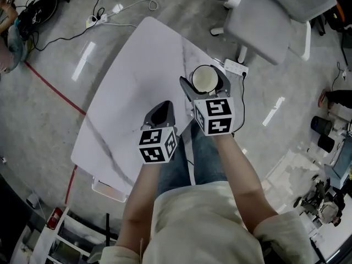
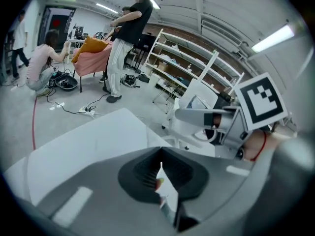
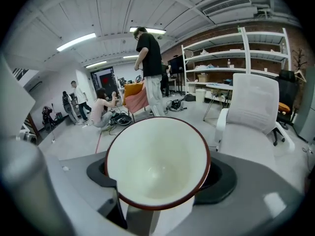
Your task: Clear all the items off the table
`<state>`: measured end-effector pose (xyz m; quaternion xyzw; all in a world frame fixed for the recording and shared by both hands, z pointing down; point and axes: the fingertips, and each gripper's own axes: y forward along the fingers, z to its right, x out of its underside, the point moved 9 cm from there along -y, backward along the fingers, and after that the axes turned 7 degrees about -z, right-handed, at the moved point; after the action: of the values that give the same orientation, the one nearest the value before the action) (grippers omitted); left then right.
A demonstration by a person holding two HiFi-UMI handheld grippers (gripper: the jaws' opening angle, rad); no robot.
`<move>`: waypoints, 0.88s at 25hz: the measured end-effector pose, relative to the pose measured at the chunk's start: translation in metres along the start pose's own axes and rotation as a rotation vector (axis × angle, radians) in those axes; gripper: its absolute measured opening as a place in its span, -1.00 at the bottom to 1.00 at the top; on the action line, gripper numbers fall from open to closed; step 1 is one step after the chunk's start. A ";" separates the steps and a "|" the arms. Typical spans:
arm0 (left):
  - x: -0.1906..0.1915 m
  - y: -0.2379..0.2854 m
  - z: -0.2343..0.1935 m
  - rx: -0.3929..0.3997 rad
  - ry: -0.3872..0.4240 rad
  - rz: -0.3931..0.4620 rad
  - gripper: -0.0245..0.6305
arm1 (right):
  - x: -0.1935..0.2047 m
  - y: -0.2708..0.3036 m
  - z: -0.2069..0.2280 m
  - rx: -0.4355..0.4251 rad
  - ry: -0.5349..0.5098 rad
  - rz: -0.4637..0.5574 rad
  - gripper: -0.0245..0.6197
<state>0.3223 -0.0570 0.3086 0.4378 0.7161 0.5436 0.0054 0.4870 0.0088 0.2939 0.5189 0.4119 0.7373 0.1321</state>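
Surface (image 1: 132,76): white, marble-patterned tabletop with rounded corners, its top bare, standing on a grey concrete floor. Right gripper (image 1: 204,88): grey two-jaw tool with a marker cube, held over the surface's right-hand edge in the head view, its jaws closed on either side of a white ceramic cup with a dark red rim (image 3: 157,161); the cup is off the surface, empty inside, its mouth turned toward the gripper's own camera. Left gripper (image 1: 160,110): matching tool, just beside the right one and over the surface's near edge, jaws pressed together on a thin white flat piece with a small coloured mark (image 2: 166,193); whether this is a packet or a card cannot be told. Surroundings: grey upholstered office chair (image 1: 275,21) beyond the surface's far right corner; white power strip (image 1: 236,67) on the floor next to that corner; red line (image 1: 52,87) running across the floor at left. Background in the left gripper view: standing person in a black top (image 2: 130,28), crouching person (image 2: 42,65), white open shelving (image 2: 187,68).
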 end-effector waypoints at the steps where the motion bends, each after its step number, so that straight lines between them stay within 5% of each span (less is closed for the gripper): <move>1: -0.003 0.002 0.007 0.002 0.007 -0.002 -0.90 | -0.001 -0.005 0.008 0.005 0.002 0.001 0.36; 22: -0.074 0.078 0.170 0.044 0.115 -0.003 -0.90 | -0.023 -0.087 0.193 0.082 0.039 0.037 0.36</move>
<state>0.4985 0.0300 0.2655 0.4049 0.7277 0.5518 -0.0448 0.6453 0.1399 0.2379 0.5169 0.4343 0.7323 0.0889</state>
